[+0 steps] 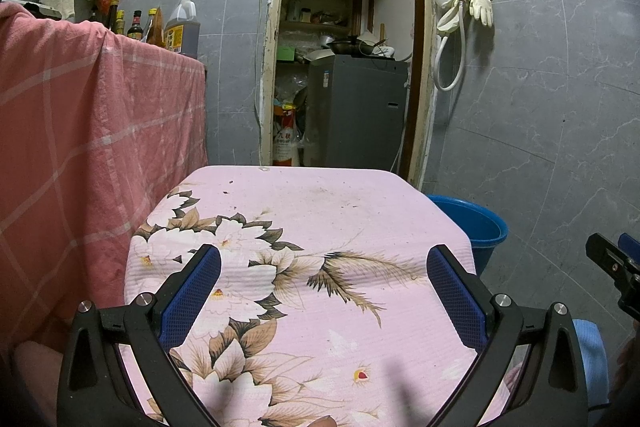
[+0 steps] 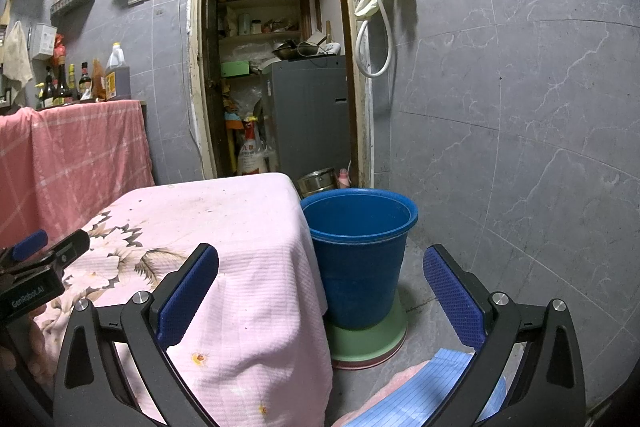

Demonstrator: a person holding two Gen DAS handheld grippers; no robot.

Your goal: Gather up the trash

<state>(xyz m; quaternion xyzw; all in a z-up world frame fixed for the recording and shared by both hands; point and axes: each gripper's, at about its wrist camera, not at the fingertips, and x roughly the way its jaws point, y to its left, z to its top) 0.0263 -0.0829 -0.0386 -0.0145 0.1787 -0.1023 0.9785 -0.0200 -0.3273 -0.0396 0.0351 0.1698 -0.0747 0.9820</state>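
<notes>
Both the left gripper and right gripper gape wide, holding nothing, above a pink floral-clothed bench; a blue plastic bucket stands beside it against grey marble-tiled walls.

Pink floral tablecloth, blue bucket, red checked cloth, grey marbled wall tiles.

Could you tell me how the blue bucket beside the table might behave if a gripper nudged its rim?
The blue bucket looks empty, so probably light. It stands on stacked basins, narrower at its base than its rim, so it may tip or slide. Its plastic wall looks smooth, perhaps slippery.
</notes>
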